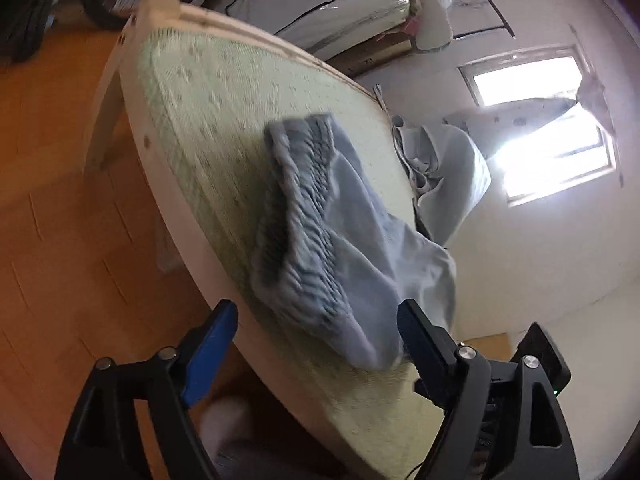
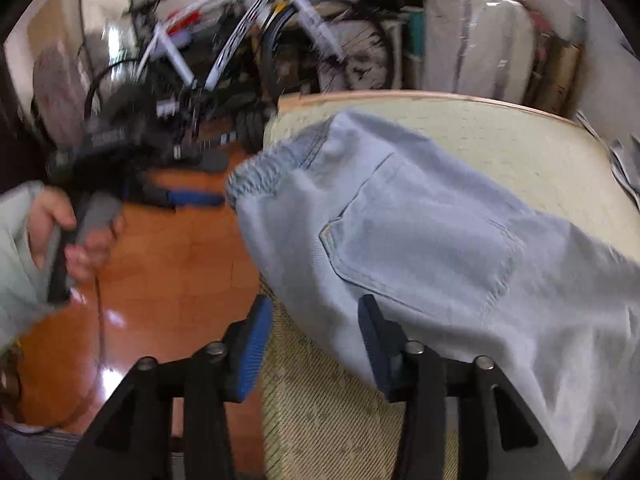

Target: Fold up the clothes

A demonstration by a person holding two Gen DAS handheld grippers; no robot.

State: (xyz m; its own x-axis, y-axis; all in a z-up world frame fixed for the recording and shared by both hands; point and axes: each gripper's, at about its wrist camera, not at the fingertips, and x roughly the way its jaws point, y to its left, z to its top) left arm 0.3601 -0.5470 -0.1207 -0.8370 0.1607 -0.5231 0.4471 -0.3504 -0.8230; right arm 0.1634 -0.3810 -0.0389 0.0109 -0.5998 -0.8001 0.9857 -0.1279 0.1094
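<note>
The jeans, light blue denim, lie on the table, which carries a pale green woven mat. In the right wrist view the elastic waistband overhangs the table's left edge above the wooden floor, and a back pocket faces up. The right gripper is wide open, its blue-padded fingers spread well apart; the right finger sits at the lower hem of the denim, with cloth draped over it, and nothing is clamped between the pads. In the same view the left hand grasps the handle of the other tool, well left of the table over the floor. In the left wrist view the left gripper is likewise fully open, and its fingers straddle the near end of the jeans without closing on it; the ribbed waistband lies bunched on the mat, and the cloth's near corner is just beside the right finger. Whether that finger touches the fabric cannot be determined owing to motion blur. A second pale garment lies crumpled at the far edge of the table. A bicycle stands behind the table, and a window is brightly lit.
</note>
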